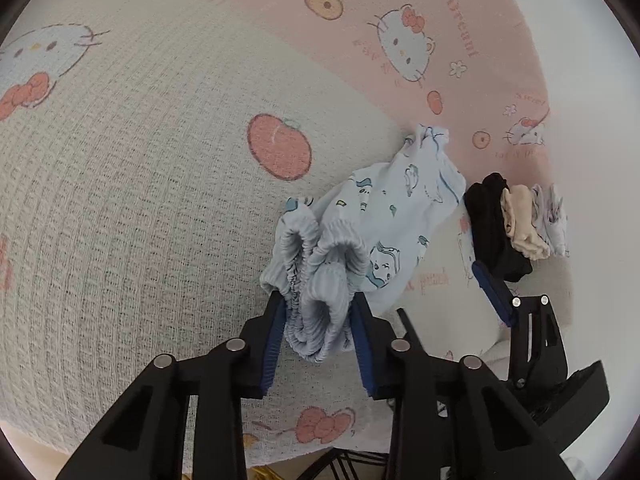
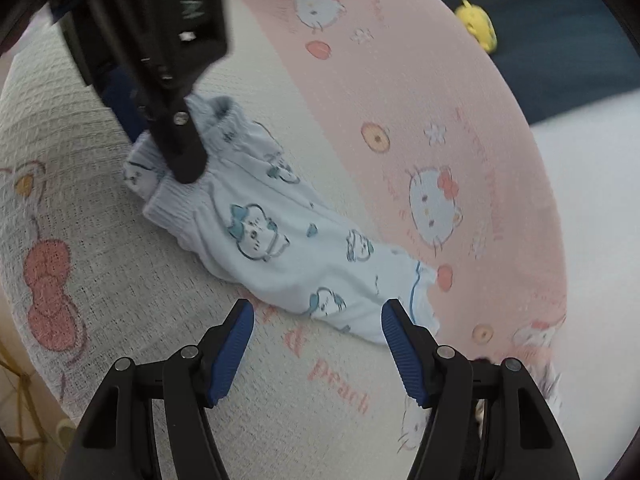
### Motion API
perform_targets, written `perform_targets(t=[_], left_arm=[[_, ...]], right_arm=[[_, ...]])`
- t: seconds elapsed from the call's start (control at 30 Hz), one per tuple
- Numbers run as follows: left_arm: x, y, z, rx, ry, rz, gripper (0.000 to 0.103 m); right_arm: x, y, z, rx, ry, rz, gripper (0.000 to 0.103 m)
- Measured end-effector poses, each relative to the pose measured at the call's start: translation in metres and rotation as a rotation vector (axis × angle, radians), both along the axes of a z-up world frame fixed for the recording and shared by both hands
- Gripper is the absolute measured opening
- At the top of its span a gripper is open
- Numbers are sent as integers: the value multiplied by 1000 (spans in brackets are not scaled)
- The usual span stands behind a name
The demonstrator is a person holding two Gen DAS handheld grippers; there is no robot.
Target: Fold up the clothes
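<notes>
My left gripper (image 1: 318, 312) is clamped on the bunched elastic waistband of the pale blue cotton children's shorts printed with little cartoon faces (image 1: 380, 216); both blue pads press into the gathered fabric. The garment runs away from that grip toward 1 o'clock across the cream-and-pink waffle-weave blanket with cat faces and peaches (image 1: 132, 184).

In my right wrist view the shorts (image 2: 288, 256) lie slanted from 10 o'clock down to 4 o'clock, with the left gripper (image 2: 180, 152) pinning their waistband at 10 o'clock. My right gripper (image 2: 318, 344) hangs wide open just short of the hem end, nothing between its pads; the stitched blue hem edge sits just beside the right pad at about 2 o'clock.

Open blanket spreads wide at 9 to 11 o'clock of the left gripper. At 3 o'clock the room is tighter: a row of 3 folded pieces, black, beige and a pale printed one (image 1: 516, 224), sits near the blanket's edge, where plain white surface begins.

Writing: pink letters on the blanket read "peach" (image 2: 340, 384) right below my right gripper. Longer pink script along the pink band is too blurred to read.
</notes>
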State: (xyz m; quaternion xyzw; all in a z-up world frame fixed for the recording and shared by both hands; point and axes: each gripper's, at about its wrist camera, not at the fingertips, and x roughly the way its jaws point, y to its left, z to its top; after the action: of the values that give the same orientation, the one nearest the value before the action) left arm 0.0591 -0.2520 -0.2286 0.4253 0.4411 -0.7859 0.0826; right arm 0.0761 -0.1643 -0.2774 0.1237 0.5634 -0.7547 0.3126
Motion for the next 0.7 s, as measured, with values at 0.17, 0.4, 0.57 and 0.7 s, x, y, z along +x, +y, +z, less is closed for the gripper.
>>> perform_targets(t=[0.17,0.4,0.57,0.7], left_arm=[[-2,-10,3,51,21,20,26],[-4,-25,13,151,70,28,26],[-8,-28,18,157,67,3,26],[-12,-27,23,130,56,-25,26]], right_arm=[[17,-9,-7,36,45,108,66],[29,-22,-20,77,117,217,66],[24,-35,-21,57,143,241,66],[16,-42,-20,31,128,227,66]])
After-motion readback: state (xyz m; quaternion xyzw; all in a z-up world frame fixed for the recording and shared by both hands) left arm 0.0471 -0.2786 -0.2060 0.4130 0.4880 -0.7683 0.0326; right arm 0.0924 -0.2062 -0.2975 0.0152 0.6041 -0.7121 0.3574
